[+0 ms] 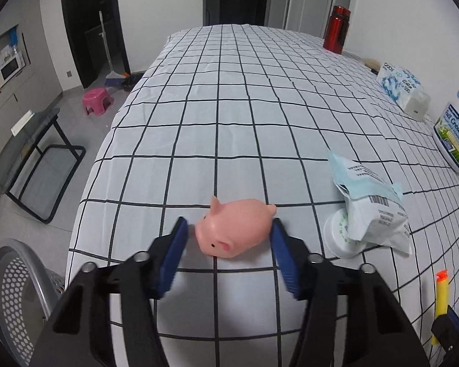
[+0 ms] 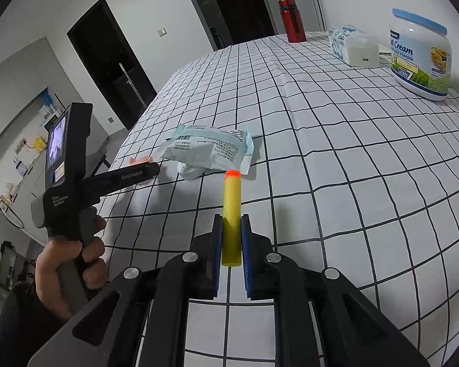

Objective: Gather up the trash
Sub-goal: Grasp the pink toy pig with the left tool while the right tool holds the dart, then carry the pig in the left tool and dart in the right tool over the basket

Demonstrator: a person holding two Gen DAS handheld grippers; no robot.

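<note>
Pig toy [image 1: 232, 229]: pink, soft-looking rubber, probably light and squashy; it lies on its side on the bench [image 1: 229, 107] near the front edge, between the blue pads of your left claw [image 1: 229, 238].
Left claw: spread wide, one pad on each side of the pig; the right pad looks to be at its flank, the left one just off its head, nothing squeezed yet.
Where to hold: across the round body, not the ears or snout, which would likely slip out.
Foam dart [image 2: 232, 220]: yellow with an orange tip, light and crushable; your right claw [image 2: 231, 238] is clamped on its rear half, tip pointing away.
Wrapper [image 2: 208, 150]: crinkly blue-white packet, flimsy, resting on a small white tub [image 2: 188, 171], to the right of the pig.
Basket [image 1: 18, 299]: grey perforated bin, low on the left beyond the bench edge, the likely drop spot.
Room: open cloth far and left; milk powder jar [image 2: 420, 55], tissue pack [image 2: 352, 46] and red bottle [image 2: 292, 20] stand far right, well apart.
</note>
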